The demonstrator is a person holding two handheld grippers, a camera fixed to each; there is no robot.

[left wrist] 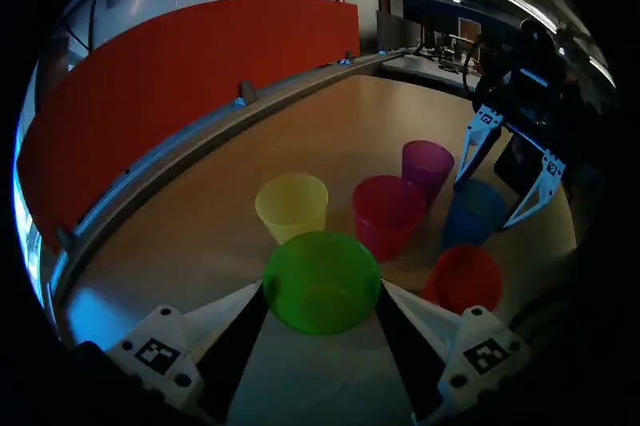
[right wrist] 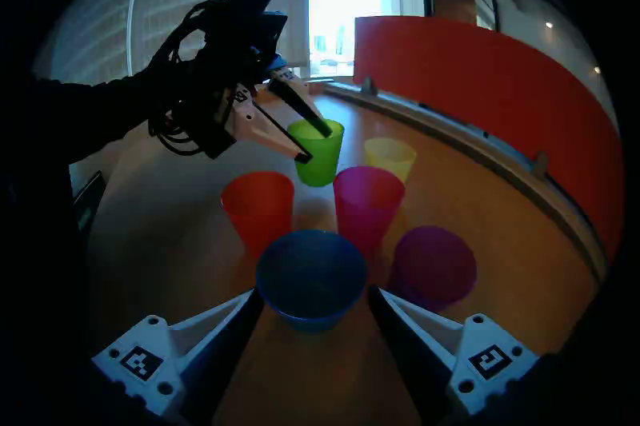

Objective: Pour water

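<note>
A green cup [left wrist: 322, 282] sits between my left gripper's [left wrist: 322, 298] fingers, which press on both its sides. In the right gripper view the green cup [right wrist: 318, 153] stands at the far end of the cluster, with the left gripper [right wrist: 314, 145] clamped across it. A blue cup [right wrist: 310, 278] is held between my right gripper's [right wrist: 312, 296] fingers, which touch both its walls. The left gripper view shows the blue cup [left wrist: 474, 216] at the right, flanked by the right gripper [left wrist: 482, 204]. No water is visible in either cup.
Between the two held cups on the wooden table [left wrist: 352, 118] stand a yellow cup [left wrist: 292, 204], a magenta cup [left wrist: 389, 212], a purple cup [left wrist: 426, 166] and an orange-red cup [left wrist: 464, 278]. A red partition [left wrist: 184, 66] runs along the table's far edge.
</note>
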